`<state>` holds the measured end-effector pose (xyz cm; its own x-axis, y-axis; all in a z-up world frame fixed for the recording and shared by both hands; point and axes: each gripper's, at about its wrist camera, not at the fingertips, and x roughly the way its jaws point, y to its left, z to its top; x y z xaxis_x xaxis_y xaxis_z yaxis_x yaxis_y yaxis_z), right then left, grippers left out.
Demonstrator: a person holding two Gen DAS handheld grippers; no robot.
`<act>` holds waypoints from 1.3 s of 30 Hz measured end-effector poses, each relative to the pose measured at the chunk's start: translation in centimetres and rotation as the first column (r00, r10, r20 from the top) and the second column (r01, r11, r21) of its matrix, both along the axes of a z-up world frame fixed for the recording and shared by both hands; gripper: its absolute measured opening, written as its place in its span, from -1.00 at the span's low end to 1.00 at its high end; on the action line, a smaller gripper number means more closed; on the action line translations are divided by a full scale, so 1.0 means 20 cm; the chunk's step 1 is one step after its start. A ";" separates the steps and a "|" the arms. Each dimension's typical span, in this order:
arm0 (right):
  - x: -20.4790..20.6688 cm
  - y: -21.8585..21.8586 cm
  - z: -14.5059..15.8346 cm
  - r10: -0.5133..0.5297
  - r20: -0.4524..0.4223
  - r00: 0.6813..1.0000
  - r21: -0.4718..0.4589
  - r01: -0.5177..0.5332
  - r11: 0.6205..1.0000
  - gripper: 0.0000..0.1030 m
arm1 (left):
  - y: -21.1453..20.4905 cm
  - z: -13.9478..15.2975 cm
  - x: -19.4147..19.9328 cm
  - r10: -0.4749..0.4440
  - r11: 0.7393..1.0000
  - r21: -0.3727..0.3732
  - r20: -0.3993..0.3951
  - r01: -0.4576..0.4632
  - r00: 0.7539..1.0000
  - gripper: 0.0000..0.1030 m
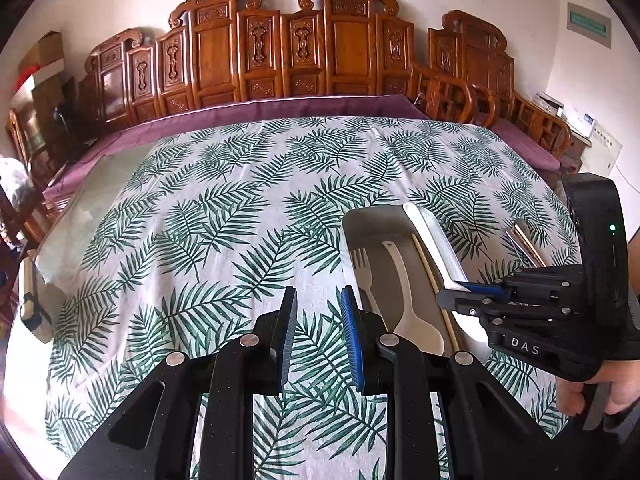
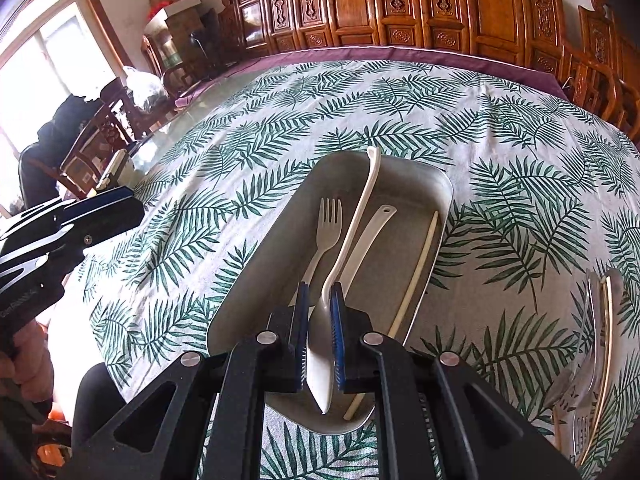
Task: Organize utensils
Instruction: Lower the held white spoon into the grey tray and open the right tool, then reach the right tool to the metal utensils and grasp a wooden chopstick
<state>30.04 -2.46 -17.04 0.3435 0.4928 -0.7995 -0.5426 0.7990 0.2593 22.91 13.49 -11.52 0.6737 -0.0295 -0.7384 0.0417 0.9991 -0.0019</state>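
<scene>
Presently the right gripper (image 2: 319, 334) has its blue-padded jaws closed on the bowl end of a white soup spoon (image 2: 362, 216), the handle running forward and upward over the grey metal tray (image 2: 436, 184). From the left wrist view the same spoon (image 1: 430, 240) shows as a long pale blade rising from the right gripper (image 1: 466, 286) above the tray's right side, clear of the tray floor so far as can be judged.

Inside the tray (image 1: 360, 220) lie three items — a white plastic fork (image 2: 326, 232) on the left with its tines toward the far end, a cream rice paddle (image 2: 370, 232) beside it, handle hole at the far end, and a single pale chopstick (image 2: 416, 276) along the right wall. The paddle's broad blade (image 1: 416, 328) sits at the near end in the left wrist view, next to the fork (image 1: 362, 268).

The left gripper (image 1: 318, 334) hovers over the leaf-print tablecloth (image 1: 220, 208) just left of the tray, jaws apart by a narrow gap and holding nothing.

Outside the tray, on the cloth to its right, further utensils (image 2: 596, 344) lie in a loose group — metal pieces and a gold-toned stick among them; the exact count cannot be told. Carved wooden chairs (image 1: 280, 52) line the far side of the table.
</scene>
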 end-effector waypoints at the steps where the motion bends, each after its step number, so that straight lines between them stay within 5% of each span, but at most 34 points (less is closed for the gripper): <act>1: 0.00 0.00 0.00 0.001 -0.001 1.000 0.000 -0.001 1.000 -0.73 | 0.00 0.00 0.00 -0.002 1.000 0.000 0.000 0.002 1.000 -0.59; 20: -0.04 -0.20 0.10 -0.012 0.052 0.999 0.023 0.011 1.000 -0.71 | -0.13 0.02 -0.05 -0.045 0.999 -0.006 0.012 0.045 0.999 -0.59; 31: -0.14 -0.82 0.10 -0.097 0.120 0.988 -0.082 0.107 0.991 -0.71 | -0.39 0.03 -0.08 -0.130 0.991 -0.030 0.024 0.131 0.991 -0.58; 39: -0.19 -1.15 -0.08 -0.152 0.076 0.985 -0.153 0.162 0.975 -0.71 | -0.62 -0.03 -0.09 -0.195 0.980 -0.042 0.007 0.195 0.981 -0.50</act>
